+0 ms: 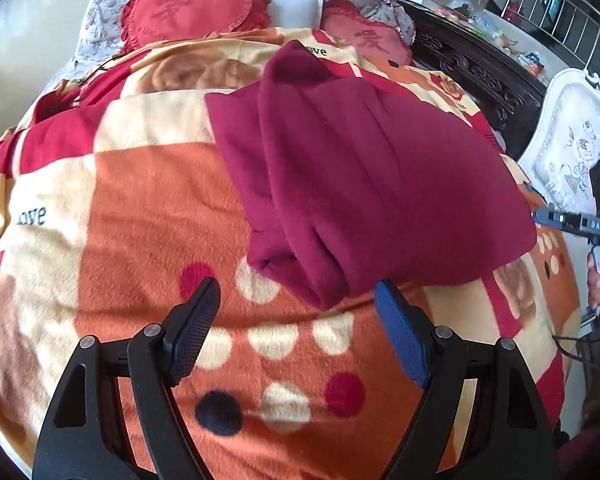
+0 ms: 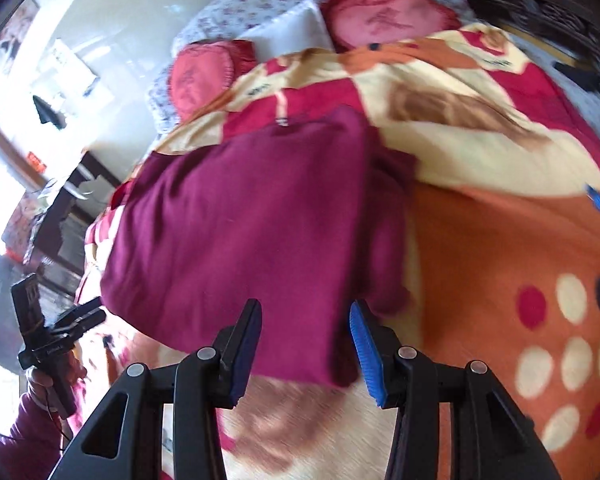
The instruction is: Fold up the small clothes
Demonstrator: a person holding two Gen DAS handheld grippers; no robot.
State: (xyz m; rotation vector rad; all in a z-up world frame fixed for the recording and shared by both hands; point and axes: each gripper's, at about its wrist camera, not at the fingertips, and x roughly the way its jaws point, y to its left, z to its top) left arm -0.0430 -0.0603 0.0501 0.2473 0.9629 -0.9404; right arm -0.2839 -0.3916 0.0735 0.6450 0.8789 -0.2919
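Left wrist view | 1 folded maroon garment (image 1: 364, 184) on bed blanket (image 1: 140, 208) | 2 heart cushions (image 1: 188, 4) | left hand-held gripper (image 1: 298, 300) wide, empty | right hand-held gripper (image 2: 306, 320) wide, empty

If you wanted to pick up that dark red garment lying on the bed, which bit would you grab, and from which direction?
Probably the near rolled edge of the maroon garment, where the folded layers bunch into a thick lip just ahead of the open left gripper. Coming in low along the blanket from the near side would let one finger slide under that lip; the flat top offers nothing to pinch.

Bright daylight, fisheye-warped edges; right wrist view motion-blurred.
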